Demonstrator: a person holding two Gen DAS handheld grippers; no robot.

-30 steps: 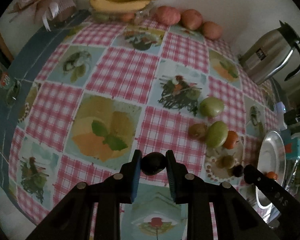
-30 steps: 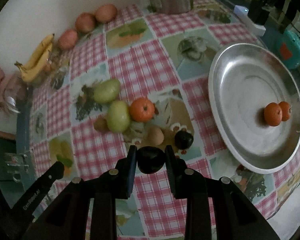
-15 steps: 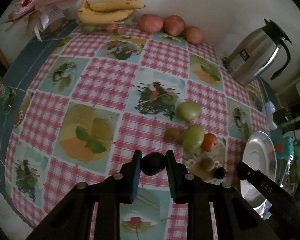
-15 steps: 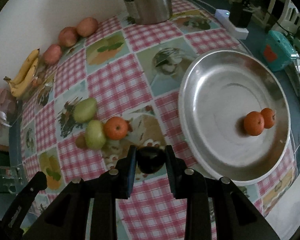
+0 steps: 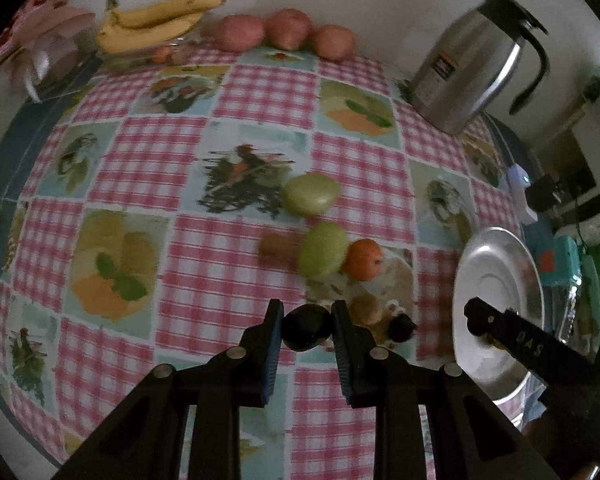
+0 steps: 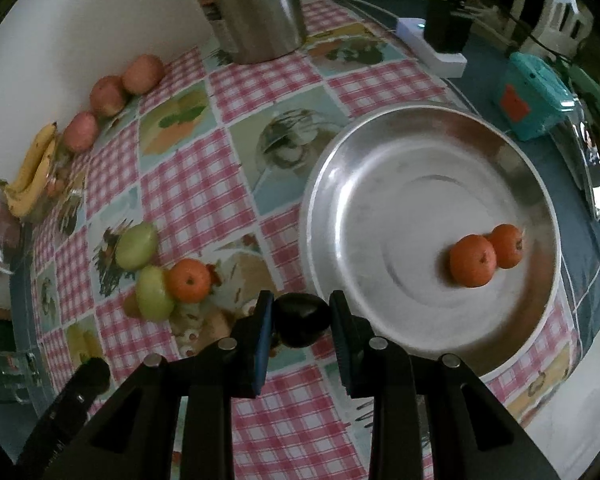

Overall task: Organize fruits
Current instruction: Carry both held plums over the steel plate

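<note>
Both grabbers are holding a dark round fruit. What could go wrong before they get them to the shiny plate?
1. The dark fruit in the right gripper is round and pinched only at its sides, so it might slip out.
2. Dropped in the metal plate, it could roll into the two oranges.
3. The left gripper, holding its own dark fruit, is close to the right one, so they might bump.

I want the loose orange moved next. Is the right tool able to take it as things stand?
Probably not yet: the right tool is shut on a dark fruit. The orange itself lies uncovered beside a green fruit.
</note>
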